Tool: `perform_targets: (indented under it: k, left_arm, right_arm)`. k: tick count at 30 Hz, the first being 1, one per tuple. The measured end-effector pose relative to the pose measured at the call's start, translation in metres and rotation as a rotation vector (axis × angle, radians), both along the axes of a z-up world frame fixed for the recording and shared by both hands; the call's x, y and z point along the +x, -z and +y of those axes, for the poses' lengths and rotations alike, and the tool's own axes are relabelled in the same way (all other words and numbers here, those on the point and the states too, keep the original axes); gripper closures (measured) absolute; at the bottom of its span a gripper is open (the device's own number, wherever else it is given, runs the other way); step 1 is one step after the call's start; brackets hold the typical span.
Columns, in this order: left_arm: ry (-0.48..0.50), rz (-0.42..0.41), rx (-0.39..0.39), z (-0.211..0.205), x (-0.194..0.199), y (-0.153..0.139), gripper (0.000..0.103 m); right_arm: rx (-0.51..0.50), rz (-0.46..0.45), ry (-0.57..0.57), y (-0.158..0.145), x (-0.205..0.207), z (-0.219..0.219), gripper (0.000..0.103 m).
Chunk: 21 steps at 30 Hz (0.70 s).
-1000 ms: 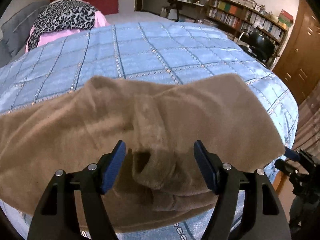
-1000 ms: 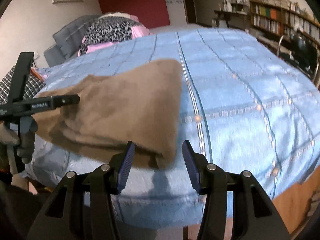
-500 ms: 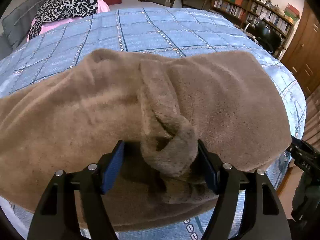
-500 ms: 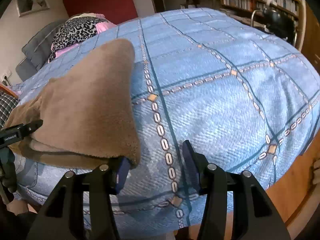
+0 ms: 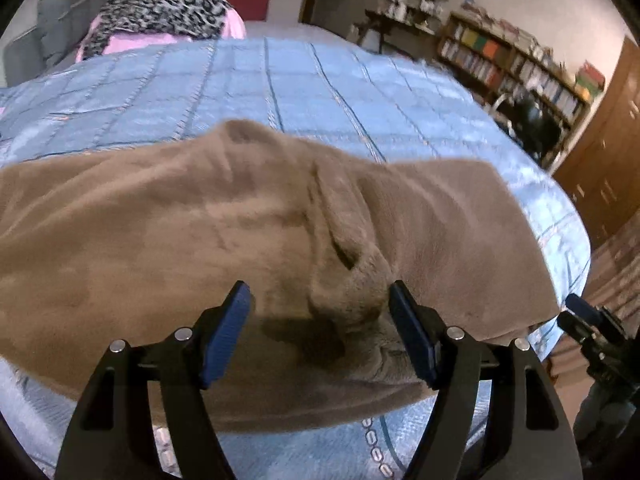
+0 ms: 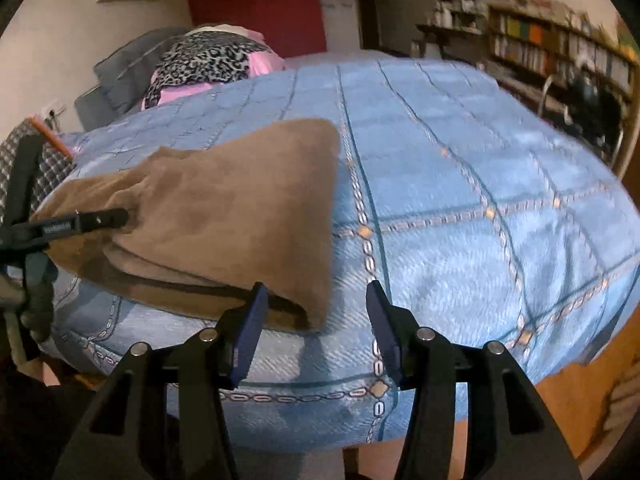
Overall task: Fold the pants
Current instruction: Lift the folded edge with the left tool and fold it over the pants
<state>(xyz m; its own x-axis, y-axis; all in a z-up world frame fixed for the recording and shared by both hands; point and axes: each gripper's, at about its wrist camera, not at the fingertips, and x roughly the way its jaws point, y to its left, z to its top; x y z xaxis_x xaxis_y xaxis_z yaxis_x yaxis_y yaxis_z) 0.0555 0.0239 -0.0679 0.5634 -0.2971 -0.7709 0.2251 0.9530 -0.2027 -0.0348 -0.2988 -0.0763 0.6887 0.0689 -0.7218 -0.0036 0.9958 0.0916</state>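
Blue checked bedspread (image 6: 460, 184) covers the bed, and the brown fuzzy pants (image 5: 248, 232) lie folded near its front edge. Left gripper (image 5: 320, 336) hangs over a bunched fold in the middle, jaws wide apart, not squeezing. Right gripper (image 6: 316, 328) sits at the pants' right corner, jaws apart, holding nothing. I think the next job is to grab for another fold. To do it well, pinch all the layers at the edge together, lift both sides evenly, and lay them flat with no lumps

Pants (image 5: 160, 240) cut off at left edge; bookshelf (image 5: 516, 68) blurred.
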Motion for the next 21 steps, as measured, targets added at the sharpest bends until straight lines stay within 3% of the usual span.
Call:
perform_targets:
  k: [4,10,14,17,21]
  left_arm:
    - [-0.091,-0.029,-0.025,0.034,-0.007,-0.015,0.025]
    - [-0.307,-0.021,-0.015,0.100,-0.014,-0.020,0.025]
    - [-0.431,0.002,-0.019,0.142,-0.020,-0.017,0.025]
    - [-0.508,0.012,0.013,0.168,-0.025,-0.014,0.024]
    - [-0.609,0.014,0.001,0.204,-0.034,-0.011,0.018]
  right_arm:
    - [0.020,-0.043,-0.059,-0.014,0.008,0.021,0.051]
    - [0.073,-0.091,-0.178,-0.027,0.039,0.063,0.051]
    - [0.131,-0.083,-0.233,-0.028,0.058,0.089,0.051]
    - [0.131,-0.076,-0.279,-0.027,0.067,0.111,0.051]
    - [0.123,-0.052,-0.315,-0.021,0.074,0.126,0.051]
